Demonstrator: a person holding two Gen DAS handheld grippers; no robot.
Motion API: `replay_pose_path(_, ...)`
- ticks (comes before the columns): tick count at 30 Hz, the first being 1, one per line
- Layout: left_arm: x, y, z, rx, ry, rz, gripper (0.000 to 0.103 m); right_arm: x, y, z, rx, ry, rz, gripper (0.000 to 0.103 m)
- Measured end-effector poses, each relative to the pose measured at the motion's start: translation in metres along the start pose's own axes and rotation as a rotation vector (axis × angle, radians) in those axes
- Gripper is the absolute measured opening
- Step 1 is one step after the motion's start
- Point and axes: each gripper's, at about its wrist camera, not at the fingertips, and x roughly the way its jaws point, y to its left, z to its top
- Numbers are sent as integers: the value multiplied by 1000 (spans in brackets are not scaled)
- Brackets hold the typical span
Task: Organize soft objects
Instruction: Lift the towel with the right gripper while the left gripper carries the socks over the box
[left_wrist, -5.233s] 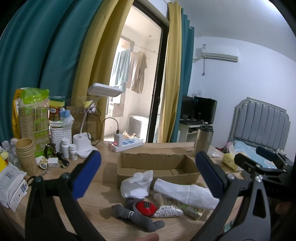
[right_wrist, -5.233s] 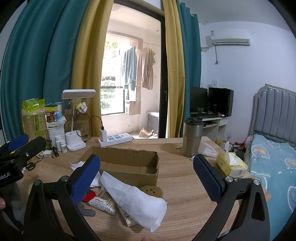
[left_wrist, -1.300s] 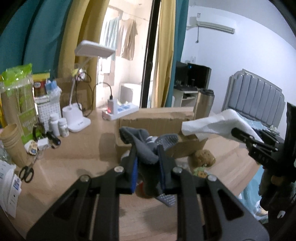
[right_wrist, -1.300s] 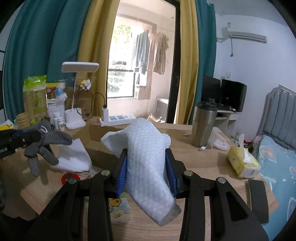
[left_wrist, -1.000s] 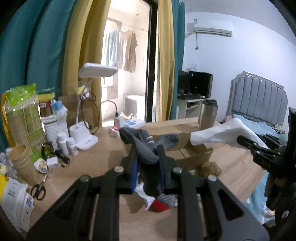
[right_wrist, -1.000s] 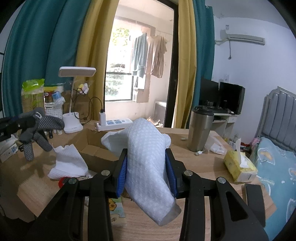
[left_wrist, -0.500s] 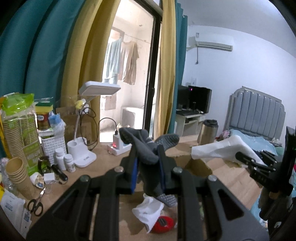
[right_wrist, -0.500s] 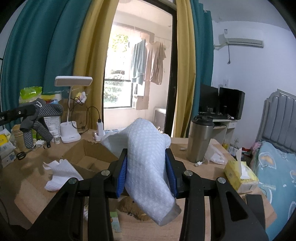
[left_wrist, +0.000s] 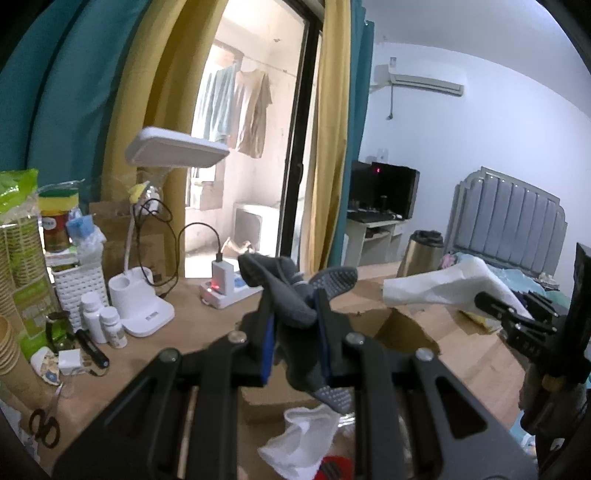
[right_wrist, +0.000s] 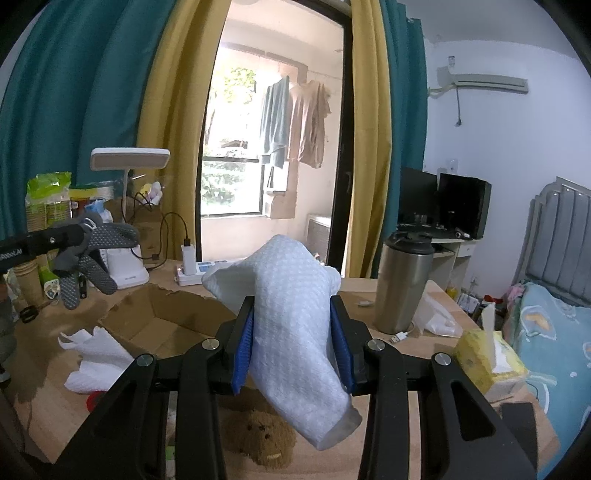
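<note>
1. My left gripper (left_wrist: 295, 332) is clamped on the grey grip socks (left_wrist: 291, 291), which hang clear of the table (left_wrist: 192, 317). My right gripper (right_wrist: 291, 339) is clamped on the rolled white towel (right_wrist: 295, 325), also held in the air.
2. Change: a few seconds back both claws stood wide and empty, with socks and towel lying on the table in front of the cardboard box (right_wrist: 162, 314). Both are now lifted, and over the last second the view has risen from the clutter to look over the box's open top.
3. Reading: pick-up done for two items; I judge the drop into the box comes next.
4. Not yet sorted: crumpled white tissue (right_wrist: 96, 358) beside the box, brown plush bear (right_wrist: 262, 439) on the table below the towel.
5. Risk: dangling sock ends could catch on the torn box rim.
</note>
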Motion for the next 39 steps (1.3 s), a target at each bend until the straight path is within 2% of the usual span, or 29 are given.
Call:
replay_pose_path(12,64,3,-9,0,64,25,21,48,2,2,4,22,58,41)
replay_pose_path(19,94,6,-23,-14,144,31,22,73,7,-2,8,54,116,41)
replay_pose_path(24,115,11,-35,-29,238,21,22,88,14,-11,14,99,155,41)
replay_pose_path(39,133,10,-52,-17,368,14,25,98,32,-20,-9,168,204,41)
